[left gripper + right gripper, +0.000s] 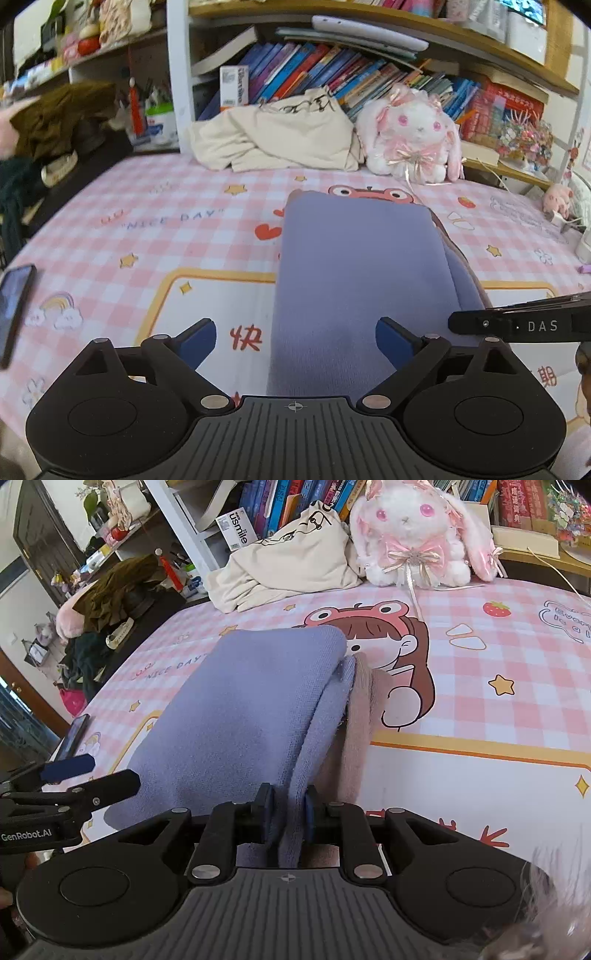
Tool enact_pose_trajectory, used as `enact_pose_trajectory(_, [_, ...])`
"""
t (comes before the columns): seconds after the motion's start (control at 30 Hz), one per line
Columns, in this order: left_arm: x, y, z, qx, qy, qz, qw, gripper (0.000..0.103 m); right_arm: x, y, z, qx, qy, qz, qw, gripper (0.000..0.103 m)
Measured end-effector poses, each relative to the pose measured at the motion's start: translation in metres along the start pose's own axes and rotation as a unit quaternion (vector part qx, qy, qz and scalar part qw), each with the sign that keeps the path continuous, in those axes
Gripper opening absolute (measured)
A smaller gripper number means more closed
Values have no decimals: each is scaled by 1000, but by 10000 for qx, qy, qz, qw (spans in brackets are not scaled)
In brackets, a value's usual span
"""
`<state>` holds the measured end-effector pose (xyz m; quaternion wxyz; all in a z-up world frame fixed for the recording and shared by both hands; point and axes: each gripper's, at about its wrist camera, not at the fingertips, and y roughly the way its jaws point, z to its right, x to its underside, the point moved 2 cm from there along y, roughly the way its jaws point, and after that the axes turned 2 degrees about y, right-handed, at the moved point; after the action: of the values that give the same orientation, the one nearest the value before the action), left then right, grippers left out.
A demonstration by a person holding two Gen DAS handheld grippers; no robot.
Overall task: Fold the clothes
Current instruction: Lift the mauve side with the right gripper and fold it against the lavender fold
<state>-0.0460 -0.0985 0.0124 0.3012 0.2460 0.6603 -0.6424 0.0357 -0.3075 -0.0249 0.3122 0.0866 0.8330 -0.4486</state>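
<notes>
A lavender garment [354, 266] lies folded into a long strip on the pink checked bed sheet [155, 236]. My left gripper [295, 328] stands open over its near end, blue pads wide apart, one on each side of the cloth, pressing nothing. In the right wrist view my right gripper [288, 812] is shut on the garment's [251, 709] near right edge, with a fold of lavender cloth pinched between the pads. A beige-pink layer [364, 716] shows under the right side. The right gripper's finger [517, 325] reaches in from the right; the left gripper [74, 775] shows at left.
A cream cloth heap [280, 136] and a white-pink plush rabbit [413, 136] sit at the bed's far edge before bookshelves [332, 70]. A phone [14, 310] lies at the left edge. Dark clothes [55, 122] are piled on a stand at far left.
</notes>
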Motion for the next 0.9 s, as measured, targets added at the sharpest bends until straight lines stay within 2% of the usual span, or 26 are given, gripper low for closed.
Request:
enact_pose_trajectory(0.1, [2,3,1,81,-39,-90,9999,97,0,0,1,-9,20,9,10000,17])
enact_pose_trajectory(0.3, [3,-1,7,377,2,49,9993,99,0,-2,0,15,-15,57,10000,18])
enact_pose_trajectory(0.4, [-1,-3,8,464,1,95,9989,100,1,-11,-11,119,-359,264,9989,13])
enact_pose_trajectory(0.5, [-1,-3,5,536,-72,128,9985,100,3,-21,-24,257,-801,539,9950,13])
enact_pose_trajectory(0.57, [0,0,1,544,-175,79,9983,100,4,-17,-19,341,-719,413,9960,13])
enact_pose_trajectory(0.67, [1,7,-8,394,-282,-100,9988,100,4,-11,-6,347,-337,176,9987,24])
enact_pose_trajectory(0.77, [2,13,-17,187,-299,-308,9989,100,-1,-22,3,237,62,346,9991,49])
enact_pose_trajectory(0.8, [3,14,-20,187,-334,-353,9986,100,-2,-25,5,250,190,378,9988,61])
enact_pose_trajectory(0.83, [3,15,-23,222,-396,-384,9982,100,-3,-28,8,263,318,398,9984,68])
enact_pose_trajectory(0.9, [3,17,-30,381,-563,-414,9968,100,-1,-28,12,288,588,282,9975,73])
